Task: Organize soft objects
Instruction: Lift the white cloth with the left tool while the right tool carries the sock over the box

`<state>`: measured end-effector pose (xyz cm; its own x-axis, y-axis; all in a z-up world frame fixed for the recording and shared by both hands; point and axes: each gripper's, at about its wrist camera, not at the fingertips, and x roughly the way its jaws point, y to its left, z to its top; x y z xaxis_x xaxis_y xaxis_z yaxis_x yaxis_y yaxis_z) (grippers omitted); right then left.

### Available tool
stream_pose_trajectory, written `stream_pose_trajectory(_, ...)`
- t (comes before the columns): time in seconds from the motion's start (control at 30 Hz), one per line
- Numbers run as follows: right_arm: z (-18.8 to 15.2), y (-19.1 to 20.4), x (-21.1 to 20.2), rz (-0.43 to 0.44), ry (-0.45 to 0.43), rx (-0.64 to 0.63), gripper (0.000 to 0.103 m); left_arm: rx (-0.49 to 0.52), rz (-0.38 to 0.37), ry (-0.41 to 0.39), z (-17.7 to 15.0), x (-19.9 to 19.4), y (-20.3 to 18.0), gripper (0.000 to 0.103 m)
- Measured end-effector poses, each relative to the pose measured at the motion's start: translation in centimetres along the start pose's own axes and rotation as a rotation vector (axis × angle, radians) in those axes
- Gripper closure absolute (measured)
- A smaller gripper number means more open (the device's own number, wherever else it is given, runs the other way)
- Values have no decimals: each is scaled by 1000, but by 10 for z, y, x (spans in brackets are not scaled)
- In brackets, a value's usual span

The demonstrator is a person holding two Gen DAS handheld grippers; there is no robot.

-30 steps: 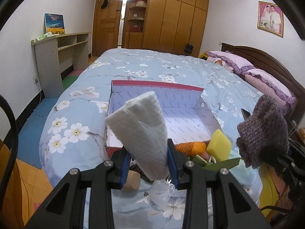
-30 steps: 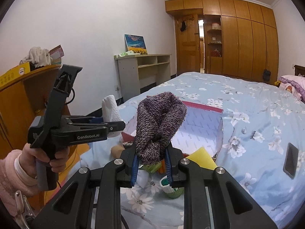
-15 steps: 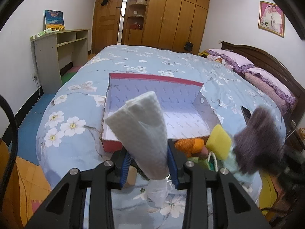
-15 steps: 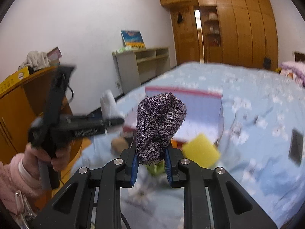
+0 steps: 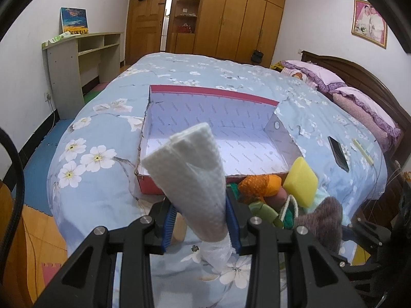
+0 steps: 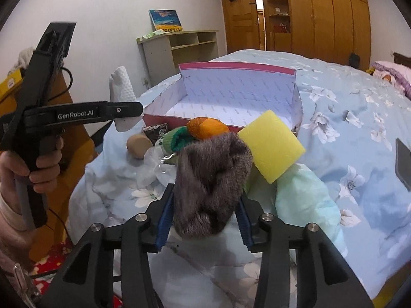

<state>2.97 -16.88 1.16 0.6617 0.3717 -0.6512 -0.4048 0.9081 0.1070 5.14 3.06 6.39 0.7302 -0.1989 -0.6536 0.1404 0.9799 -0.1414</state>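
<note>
Our right gripper [image 6: 204, 215] is opening its jaws: the blue pads now stand off both sides of the knitted purple-grey sock [image 6: 212, 179], which slumps between them without being squeezed. A second ago those pads pinched the sock tight and held it high, level with the far wall of the box [image 6: 239, 95]; now it sits low, on the near side of the box, resting against the heap of soft things there, just beside the yellow sponge [image 6: 272, 145] and in front of the orange piece [image 6: 208, 128]. We judge the sock is being let go outside the box, so it is not yet sorted into it.

Our left gripper [image 5: 201, 222] has barely shifted: its jaws are pressed on the rolled white cloth [image 5: 191, 174], which stands upright in front of the box. The box itself remains empty on the bed [image 5: 179, 69].
</note>
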Motion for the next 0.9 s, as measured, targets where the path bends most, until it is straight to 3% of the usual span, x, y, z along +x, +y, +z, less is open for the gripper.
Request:
stream_pose_trajectory(0.17, 3, 0, 3, 21, 0, 7, 58, 1, 1, 1, 0, 0, 0, 67)
stream_pose_trajectory(0.23, 4, -2, -1, 40, -10, 20, 71, 4, 2, 1, 0, 0, 0, 67)
stream_pose_trajectory(0.33, 10, -2, -13, 27, -46, 17, 75, 5, 2, 0, 0, 0, 0, 67)
stream_pose_trajectory(0.67, 41, 3, -57, -25, -193, -52, 76, 27, -3, -11, 3, -2, -6, 67)
stream_pose_trajectory(0.9, 62, -2, -65, -51, -232, -66, 76, 36, -2, -15, 8, -2, -8, 67)
